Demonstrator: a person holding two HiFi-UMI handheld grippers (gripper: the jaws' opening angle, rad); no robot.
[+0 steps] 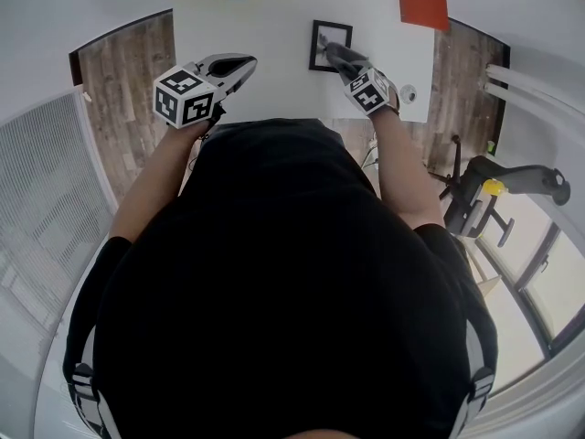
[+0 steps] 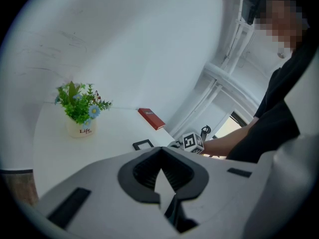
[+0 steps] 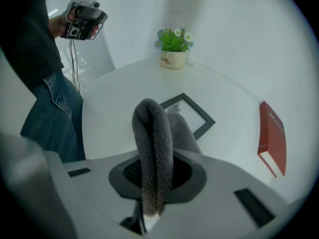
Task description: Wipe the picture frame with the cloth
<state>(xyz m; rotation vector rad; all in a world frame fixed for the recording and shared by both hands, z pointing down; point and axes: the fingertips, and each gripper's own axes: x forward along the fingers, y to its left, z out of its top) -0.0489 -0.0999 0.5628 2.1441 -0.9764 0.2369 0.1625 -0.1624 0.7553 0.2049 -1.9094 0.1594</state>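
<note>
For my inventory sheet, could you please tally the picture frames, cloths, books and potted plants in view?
picture frame: 1
cloth: 1
red book: 1
potted plant: 1
Total: 4

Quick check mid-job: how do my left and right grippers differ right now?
The right gripper has its jaws shut on the grey cloth; the left gripper has its jaws together on nothing. The right gripper reaches over the picture frame with the cloth hanging at its near corner; the left gripper is held away from the frame, off to the left. Both carry a marker cube.
</note>
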